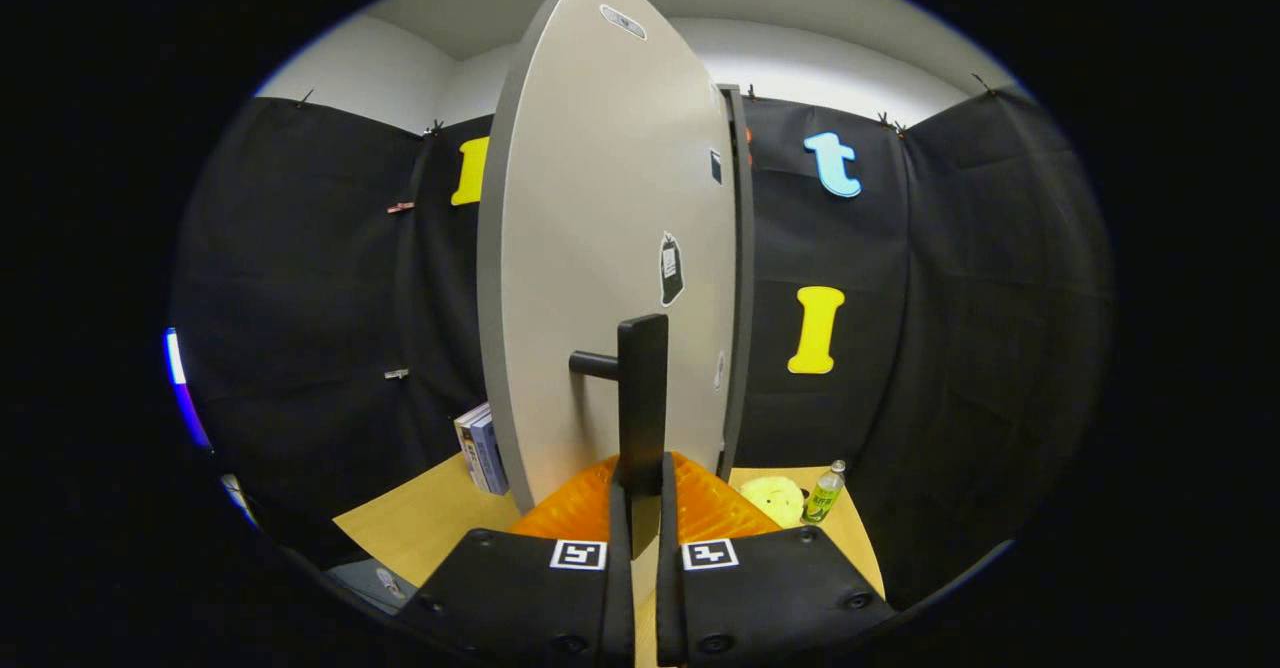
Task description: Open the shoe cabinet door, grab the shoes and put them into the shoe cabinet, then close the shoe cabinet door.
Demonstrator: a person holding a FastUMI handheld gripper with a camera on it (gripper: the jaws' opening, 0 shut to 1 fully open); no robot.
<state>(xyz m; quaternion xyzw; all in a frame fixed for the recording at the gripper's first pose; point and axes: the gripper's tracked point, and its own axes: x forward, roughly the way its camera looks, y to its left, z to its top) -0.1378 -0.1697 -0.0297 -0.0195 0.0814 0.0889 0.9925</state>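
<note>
Pinching the black door handle (641,398), the tool (644,508) faces the grey cabinet door (590,248); its stickers and the bottle (825,493) label are unreadable.

Smooth matt cabinet door (600,248), matt dark handle (641,388), wood-look table (420,523).

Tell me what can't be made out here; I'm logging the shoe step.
- Cabinet inside: hidden by the swung door, gripper view.
- Claw contact: fingers flank the handle; whether both press it is unclear.
- Bottle label: too small.
- Books: partly behind the door.
- Yellow object: partly behind a finger; identity unclear.
</note>
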